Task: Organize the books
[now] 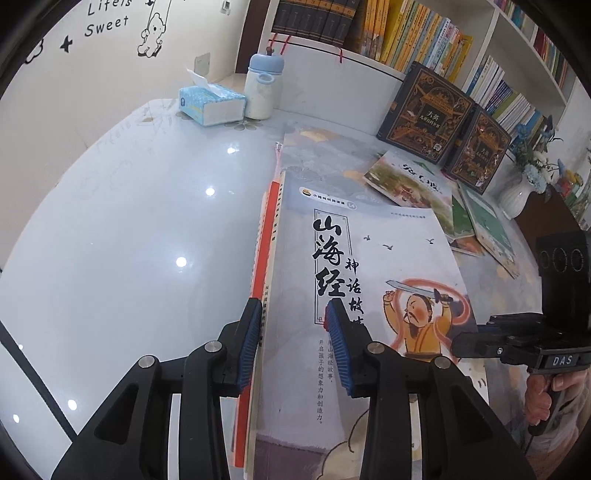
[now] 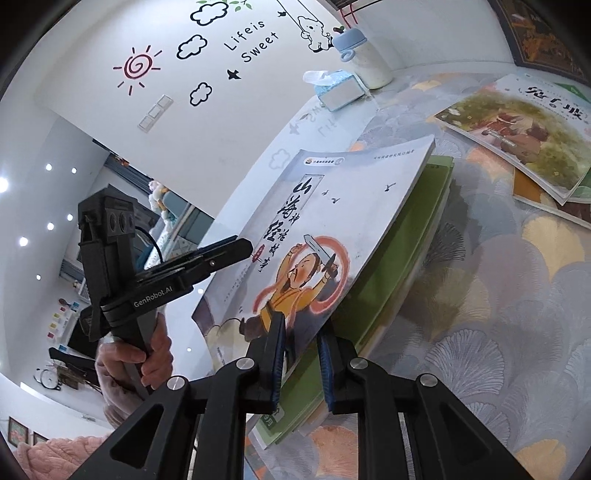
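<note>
A grey-white storybook [image 1: 369, 258] with a cartoon swordsman tops a small stack with an orange-red book [image 1: 258, 295] beneath it. My left gripper [image 1: 291, 347] straddles the stack's spine edge, one blue pad beside the orange-red book and the other over the cover, with space showing; it looks open. In the right wrist view the storybook [image 2: 332, 221] is tilted up off a green book [image 2: 406, 258]. My right gripper [image 2: 301, 360] is shut on the storybook's near edge, one pad on the cover and one under it. The left gripper [image 2: 240, 247] sits at the book's far edge.
Loose picture books [image 1: 410, 181] and green books [image 1: 484, 221] lie right of the stack on a patterned mat [image 2: 498, 314]. Two dark ornate books [image 1: 424, 110] lean against a filled shelf [image 1: 406, 33]. A tissue box [image 1: 210, 103], bottle [image 1: 262, 85] and vase [image 1: 517, 195] stand behind.
</note>
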The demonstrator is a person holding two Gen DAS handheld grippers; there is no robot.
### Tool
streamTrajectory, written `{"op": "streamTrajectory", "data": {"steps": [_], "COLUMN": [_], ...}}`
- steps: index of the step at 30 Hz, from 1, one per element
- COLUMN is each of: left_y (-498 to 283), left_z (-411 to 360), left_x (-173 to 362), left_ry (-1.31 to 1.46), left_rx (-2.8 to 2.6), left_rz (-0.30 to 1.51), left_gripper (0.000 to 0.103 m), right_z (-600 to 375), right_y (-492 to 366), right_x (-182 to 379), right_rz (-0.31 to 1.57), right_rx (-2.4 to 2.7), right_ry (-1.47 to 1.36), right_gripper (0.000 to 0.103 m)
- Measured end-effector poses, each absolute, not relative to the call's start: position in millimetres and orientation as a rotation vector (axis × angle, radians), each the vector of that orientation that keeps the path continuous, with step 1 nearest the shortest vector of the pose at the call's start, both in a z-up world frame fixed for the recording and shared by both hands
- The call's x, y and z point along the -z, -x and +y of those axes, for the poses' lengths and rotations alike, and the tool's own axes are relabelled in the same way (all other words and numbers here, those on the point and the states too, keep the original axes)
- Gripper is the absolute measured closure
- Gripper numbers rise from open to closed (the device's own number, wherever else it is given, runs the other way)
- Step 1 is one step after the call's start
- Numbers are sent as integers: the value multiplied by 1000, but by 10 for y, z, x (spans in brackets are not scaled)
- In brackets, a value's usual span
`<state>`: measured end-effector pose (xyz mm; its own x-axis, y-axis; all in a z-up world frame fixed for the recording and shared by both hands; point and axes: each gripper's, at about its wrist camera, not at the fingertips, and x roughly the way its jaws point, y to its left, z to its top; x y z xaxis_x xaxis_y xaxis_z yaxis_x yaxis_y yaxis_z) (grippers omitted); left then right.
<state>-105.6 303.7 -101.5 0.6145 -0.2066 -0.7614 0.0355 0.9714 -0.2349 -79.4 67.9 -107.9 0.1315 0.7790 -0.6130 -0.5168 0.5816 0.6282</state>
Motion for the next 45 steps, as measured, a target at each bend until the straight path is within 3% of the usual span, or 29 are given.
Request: {"op": "streamTrajectory", "data": {"steps": [6, 8, 9, 16, 22, 31, 37, 40, 45], "left_y": [1049, 1088, 1113, 1285, 1294, 1046, 894, 904, 829], "left_z": [3088, 3113, 3122, 2925, 2195, 783, 139, 39, 294], "left_x": [990, 883, 824, 476, 469, 998, 1490, 1530, 1581], "left_ry": [203, 199, 201, 206, 180, 109, 113, 69, 244], "left_rx": [87, 52, 42, 45, 155, 346, 422, 425, 489], "left_rz": [887, 854, 839, 761, 771, 892, 994, 974, 981], "left_gripper": [69, 69, 67, 65, 65, 63, 63, 63, 63], "right_z": [687, 676, 654, 21, -944, -2659, -3537, -3715, -3859], "right_y": [870, 886, 888, 880, 981, 1039, 548, 245, 14], "right_x": [1057, 1028, 1019, 1056, 1192, 1267, 1417, 1558, 1659], "right_rz": [1103, 1128, 1136, 1123, 1074, 978, 978, 989, 907], "right_rx": [-911, -925, -927, -841, -678, -362, -251, -268, -293], "right_ry": [-293, -310, -322, -469, -627, -785, -868, -931, -1031], "right_gripper": [78, 63, 62, 62, 62, 61, 61, 61, 66]}}
